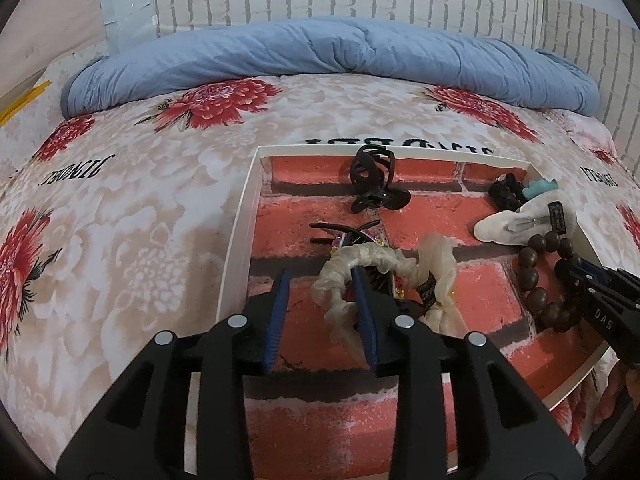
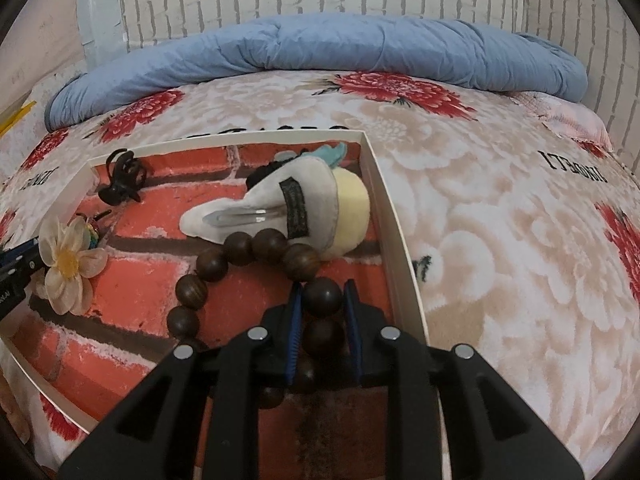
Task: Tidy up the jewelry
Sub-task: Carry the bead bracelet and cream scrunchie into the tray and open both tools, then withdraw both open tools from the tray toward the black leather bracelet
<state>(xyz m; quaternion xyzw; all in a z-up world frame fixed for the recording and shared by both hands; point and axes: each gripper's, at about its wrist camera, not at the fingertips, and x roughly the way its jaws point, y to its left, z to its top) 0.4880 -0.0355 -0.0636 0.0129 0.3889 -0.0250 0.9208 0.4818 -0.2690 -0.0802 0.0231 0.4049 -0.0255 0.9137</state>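
Note:
A shallow white tray [image 1: 240, 216] lined with red brick print lies on the bed. My left gripper [image 1: 320, 280] is open over its left part; its right finger is threaded through a cream scrunchie [image 1: 344, 268] that lies on a black hair claw [image 1: 344, 236]. My right gripper [image 2: 323, 292] is shut on a brown wooden bead bracelet [image 2: 248, 244], one bead pinched between the pads. The bracelet also shows in the left wrist view [image 1: 536, 272]. A plush hair clip [image 2: 280, 204] lies just beyond the bracelet.
A second black claw clip [image 1: 374, 180] sits at the tray's far side. A cream fabric flower [image 2: 68, 260] lies at the tray's left in the right wrist view. The floral bedspread [image 1: 140, 200] surrounds the tray; a folded blue quilt [image 1: 340, 52] lies against the brick-pattern wall.

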